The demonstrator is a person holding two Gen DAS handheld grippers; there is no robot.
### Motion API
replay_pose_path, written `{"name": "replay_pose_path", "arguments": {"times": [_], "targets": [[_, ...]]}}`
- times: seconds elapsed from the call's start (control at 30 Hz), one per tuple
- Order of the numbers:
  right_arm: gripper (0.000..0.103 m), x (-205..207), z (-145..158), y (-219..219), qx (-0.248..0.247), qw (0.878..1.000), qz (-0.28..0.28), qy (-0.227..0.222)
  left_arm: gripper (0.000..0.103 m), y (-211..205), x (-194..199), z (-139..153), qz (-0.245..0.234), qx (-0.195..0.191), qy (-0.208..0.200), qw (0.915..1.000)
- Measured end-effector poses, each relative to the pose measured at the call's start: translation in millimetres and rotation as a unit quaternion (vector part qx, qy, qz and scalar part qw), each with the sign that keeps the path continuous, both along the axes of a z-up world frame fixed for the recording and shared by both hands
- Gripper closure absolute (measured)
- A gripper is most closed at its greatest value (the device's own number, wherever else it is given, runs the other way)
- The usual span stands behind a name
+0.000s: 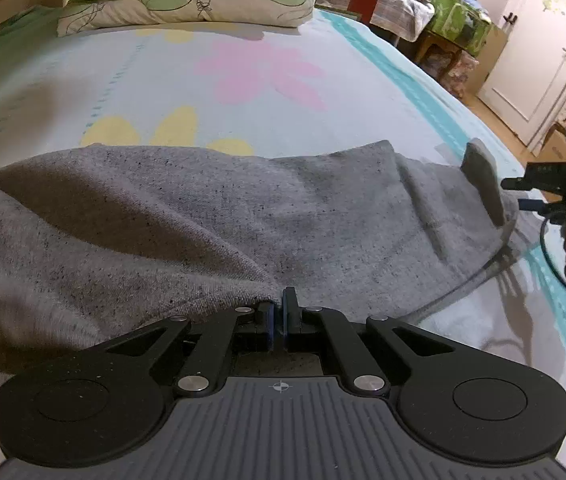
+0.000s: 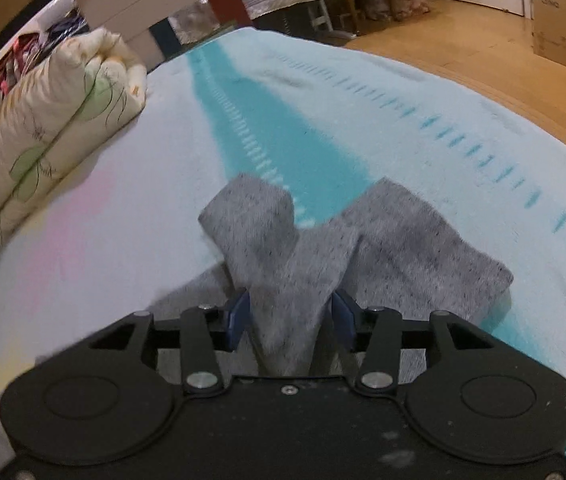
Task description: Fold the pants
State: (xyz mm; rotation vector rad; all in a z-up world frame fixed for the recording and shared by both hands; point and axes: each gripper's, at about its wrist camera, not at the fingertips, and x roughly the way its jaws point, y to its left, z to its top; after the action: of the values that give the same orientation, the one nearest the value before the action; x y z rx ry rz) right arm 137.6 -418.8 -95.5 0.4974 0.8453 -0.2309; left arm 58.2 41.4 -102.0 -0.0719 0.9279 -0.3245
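Grey speckled pants (image 1: 203, 208) lie in loose folds across the near part of the bed. In the left wrist view my left gripper (image 1: 279, 308) is shut on a bunched edge of the grey cloth. My right gripper (image 2: 290, 312) is open, its blue pads (image 2: 239, 314) standing apart with a ridge of the pants (image 2: 403, 240) lying loose between them. From the left wrist view the right gripper (image 1: 517, 194) shows at the right end of the pants, beside an upturned grey cuff (image 1: 481, 178).
The bed has a light blue sheet (image 1: 323, 40) with pink and yellow flowers and a teal stripe (image 2: 275, 128). Stacked pillows (image 1: 183, 0) lie at its head. Beyond the bed's right edge are a wooden floor (image 2: 463, 52), cardboard boxes (image 2: 563, 20), cluttered furniture and a white door (image 1: 535, 52).
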Motion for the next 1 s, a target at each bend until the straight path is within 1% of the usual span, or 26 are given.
{"name": "replay_pose_path", "arguments": {"times": [0.03,0.1,0.2,0.23,0.27,0.3,0.33,0.37,0.43,0.5,0.53,0.57,0.6,0.67,0.73,0.77,0.83,0.9,1.0], "targets": [[0.054,-7.6,-3.7,-3.3,0.001,1.000,-0.002,-0.002,0.100,-0.1,-0.2,-0.1,-0.001,0.000,0.000,1.0000],[0.054,-6.5,-3.2,-8.2,0.004,1.000,-0.011,-0.003,0.100,0.5,-0.6,-1.2,-0.004,0.003,0.003,1.0000],[0.056,7.5,-7.4,-11.6,0.016,1.000,-0.024,0.001,0.100,1.4,-0.8,-3.9,-0.005,0.005,0.012,0.9999],[0.060,12.3,-9.2,-13.0,0.019,0.999,-0.026,0.004,0.100,0.9,-0.8,-5.1,-0.005,0.006,0.014,0.9999],[0.072,14.9,-11.4,-14.3,0.023,0.999,-0.027,0.008,0.100,1.6,-1.4,-5.8,-0.006,0.007,0.015,0.9998],[0.081,17.1,-13.5,-15.5,0.027,0.999,-0.027,0.012,0.100,1.7,-2.0,-5.8,-0.007,0.008,0.015,0.9998],[0.095,20.8,-14.3,-16.8,0.028,0.999,-0.025,0.014,0.100,1.5,-2.1,-5.5,-0.008,0.008,0.015,0.9998],[0.095,20.9,-9.4,-15.1,0.022,0.999,-0.023,0.007,0.100,1.7,-1.9,-5.0,-0.007,0.008,0.014,0.9998],[0.096,14.9,13.7,-5.7,-0.012,0.999,-0.004,-0.032,0.100,1.7,-1.7,-3.8,-0.008,0.006,0.011,0.9999],[0.096,0.1,46.6,7.0,-0.077,0.993,0.019,-0.089,0.100,0.6,-1.9,-3.3,-0.011,0.008,0.007,0.9999],[0.096,-8.6,58.6,10.3,-0.105,0.988,0.022,-0.108,0.100,0.2,-1.5,-4.8,-0.012,0.009,0.009,0.9998],[0.096,-15.4,64.2,10.2,-0.126,0.986,0.014,-0.106,0.100,-0.3,-0.6,-7.4,-0.013,0.009,0.014,0.9998],[0.096,-19.6,62.5,6.8,-0.135,0.987,0.000,-0.090,0.100,-0.7,-0.1,-9.9,-0.013,0.009,0.017,0.9997],[0.096,-23.6,41.2,-4.7,-0.134,0.990,-0.020,-0.036,0.099,-3.5,1.8,-13.6,-0.017,0.011,0.023,0.9995],[0.096,-24.3,16.3,-10.0,-0.137,0.990,-0.026,0.017,0.099,-5.7,4.4,-14.9,-0.018,0.014,0.027,0.9994],[0.096,-26.2,7.2,-11.0,-0.134,0.990,-0.028,0.031,0.099,-5.5,5.0,-15.0,-0.019,0.015,0.027,0.9994],[0.096,-29.6,1.2,-10.3,-0.132,0.990,-0.033,0.037,0.099,-3.8,5.6,-14.4,-0.019,0.016,0.026,0.9993],[0.096,-29.1,3.5,-9.0,-0.135,0.990,-0.030,0.034,0.099,-3.6,4.3,-13.6,-0.020,0.017,0.024,0.9994],[0.097,-33.3,21.2,-5.7,-0.155,0.987,-0.027,0.004,0.099,-7.6,0.7,-11.8,-0.022,0.019,0.015,0.9995]]}}
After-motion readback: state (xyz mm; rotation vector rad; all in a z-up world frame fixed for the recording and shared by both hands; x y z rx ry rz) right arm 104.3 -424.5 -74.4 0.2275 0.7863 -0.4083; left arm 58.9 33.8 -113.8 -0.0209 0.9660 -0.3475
